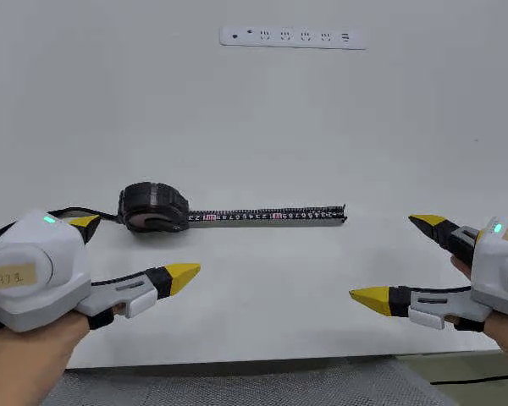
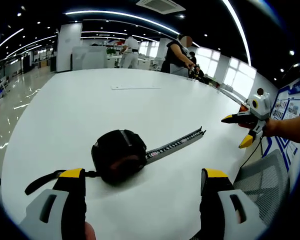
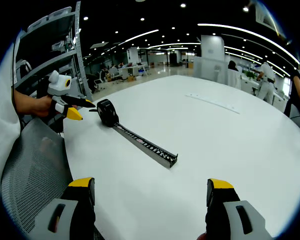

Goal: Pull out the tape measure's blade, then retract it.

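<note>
Tape measure [image 1: 155, 207] on the white table [image 1: 279, 127]: black case to the left, blade [image 1: 271, 216] drawn out flat to the right, hook end [image 1: 343, 211] down on the surface. Thin strap [image 1: 76, 211] trailing off the case's left side. Power strip [image 1: 292, 36] at the far edge, well apart.

Judged: pull-out done, retraction next. Lock state on the case not readable.

Left gripper [image 1: 135, 247]: fingers [image 1: 176, 273] spread wide, holding nothing. Right gripper [image 1: 396, 259]: fingers [image 1: 372, 298] likewise wide apart, empty.

For a clean retract:
- Close the left fingers across the case's flat sides first, firmly, to stop skidding or tipping under spring pull.
- Pinch the blade near the hook with the right fingers.
- Free the lock if set, then feed the blade back slowly; no letting it whip.
- Keep the blade low, straight, in line with the case mouth, to avoid a twist and a probable kink.
- Release only with the hook near the mouth.

Position:
- Case ahead of the left fingers, framed between them in the left gripper view, near but not touching.
- Hook end ahead of the right fingers, centred between them in the right gripper view, clearly apart.
- Blade untouched along its whole length.
</note>
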Demonstrator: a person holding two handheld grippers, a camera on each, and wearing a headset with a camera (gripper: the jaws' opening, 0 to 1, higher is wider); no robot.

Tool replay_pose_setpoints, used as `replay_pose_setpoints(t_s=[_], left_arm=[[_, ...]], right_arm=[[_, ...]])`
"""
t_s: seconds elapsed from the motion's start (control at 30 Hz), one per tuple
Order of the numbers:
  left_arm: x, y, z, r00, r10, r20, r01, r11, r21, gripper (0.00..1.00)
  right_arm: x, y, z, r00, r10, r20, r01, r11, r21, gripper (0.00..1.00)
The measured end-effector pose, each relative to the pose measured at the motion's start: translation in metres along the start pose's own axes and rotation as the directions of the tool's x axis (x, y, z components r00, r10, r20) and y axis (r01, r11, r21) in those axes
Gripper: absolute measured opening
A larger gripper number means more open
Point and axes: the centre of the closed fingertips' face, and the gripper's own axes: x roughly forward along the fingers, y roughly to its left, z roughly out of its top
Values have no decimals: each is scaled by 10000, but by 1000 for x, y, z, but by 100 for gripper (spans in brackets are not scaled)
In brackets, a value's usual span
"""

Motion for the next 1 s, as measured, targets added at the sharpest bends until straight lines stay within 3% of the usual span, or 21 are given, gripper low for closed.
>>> replay_pose_setpoints(t_s=[0.43, 0.87, 1.0], left_arm=[[19, 5, 6, 10000, -70, 15, 70, 9998, -208, 91], [24, 5, 8, 9999, 58, 140, -52, 9993, -384, 89], [26, 6, 10, 9990, 332, 304, -311, 9973, -666, 89]], right_arm=[[1, 1, 1, 10000, -21, 87, 20, 10000, 65, 93], [9, -2, 4, 9999, 153, 17, -153, 9999, -24, 92], [13, -3, 6, 9989, 442, -150, -445, 9988, -189, 82]])
